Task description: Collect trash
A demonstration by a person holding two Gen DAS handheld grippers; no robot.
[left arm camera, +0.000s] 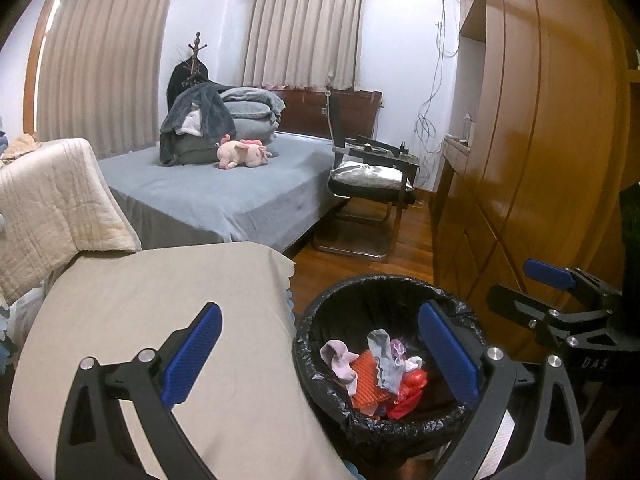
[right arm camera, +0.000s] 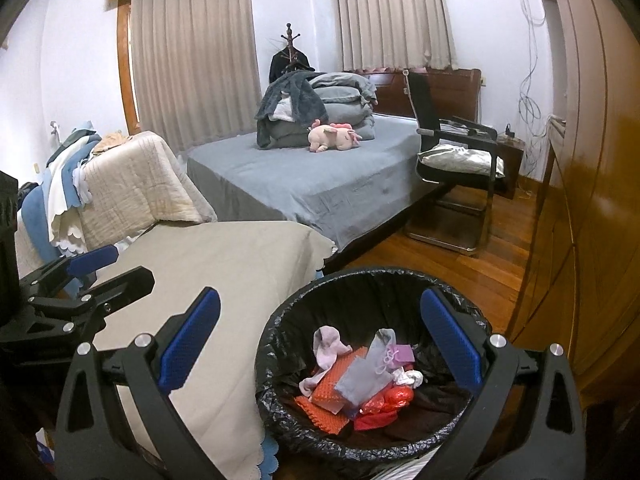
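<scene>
Bedroom floor: left tool (left arm camera: 320, 356), right tool (right arm camera: 320, 346) above bin (right arm camera: 280, 320), both wide open, empty.

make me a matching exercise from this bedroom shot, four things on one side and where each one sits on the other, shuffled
Things:
1. pink plush toy
2. orange ridged piece
3. grey cushion
4. dark jacket

Places:
A. on the seat of the black chair
B. inside the black-lined trash bin
C. hanging on the coat stand
D. on the grey-blue bed, by the folded bedding

Pairs: 1-D, 2-B, 3-A, 4-C
</scene>
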